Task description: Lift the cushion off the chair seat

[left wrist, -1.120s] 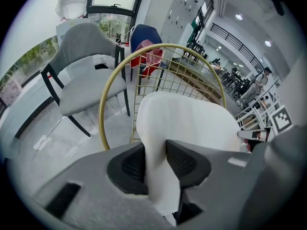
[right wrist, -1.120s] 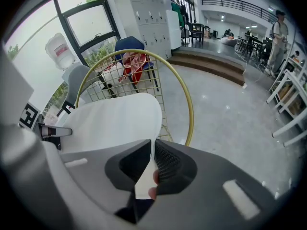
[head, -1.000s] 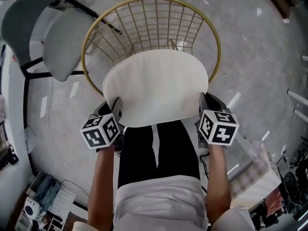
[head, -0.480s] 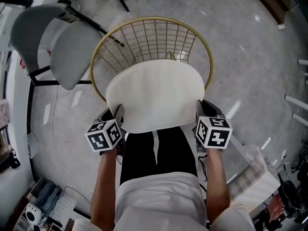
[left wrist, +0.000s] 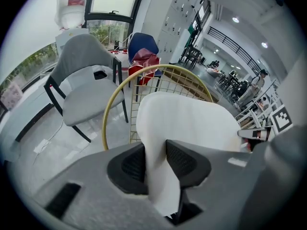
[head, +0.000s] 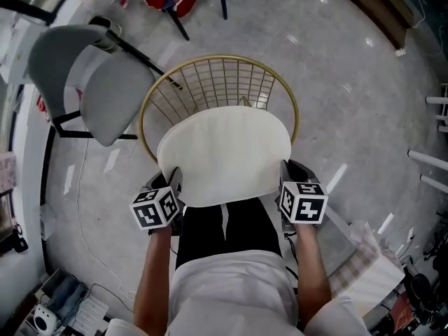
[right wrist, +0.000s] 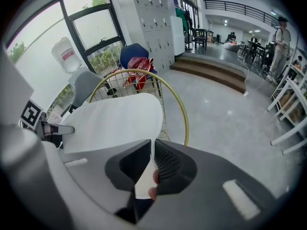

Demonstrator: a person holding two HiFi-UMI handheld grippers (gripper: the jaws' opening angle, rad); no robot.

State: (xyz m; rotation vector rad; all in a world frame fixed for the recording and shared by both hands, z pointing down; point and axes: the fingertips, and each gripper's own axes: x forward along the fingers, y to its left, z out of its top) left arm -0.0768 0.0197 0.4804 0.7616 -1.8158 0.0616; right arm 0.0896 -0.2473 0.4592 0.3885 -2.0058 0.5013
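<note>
White cushion (head: 224, 152) hangs just above the wire chair (head: 210, 75), with the left hand-held gripper (left wrist: 156, 151) and right hand-held gripper (right wrist: 152, 159) each clamped on a near corner. Lift looks basically done, I'd say. Only carrying it clear is left.

Plain cream-white for the cushion (head: 224, 152); gold wire grid for the chair (head: 224, 57); pale grey with black legs for the second chair (head: 105, 89); glossy mottled grey for the floor (head: 350, 68); black-and-white square markers on the dark grey left gripper (head: 170, 176) and right gripper (head: 285, 168); red cloth (right wrist: 139, 65) over a blue chair (right wrist: 132, 51)
</note>
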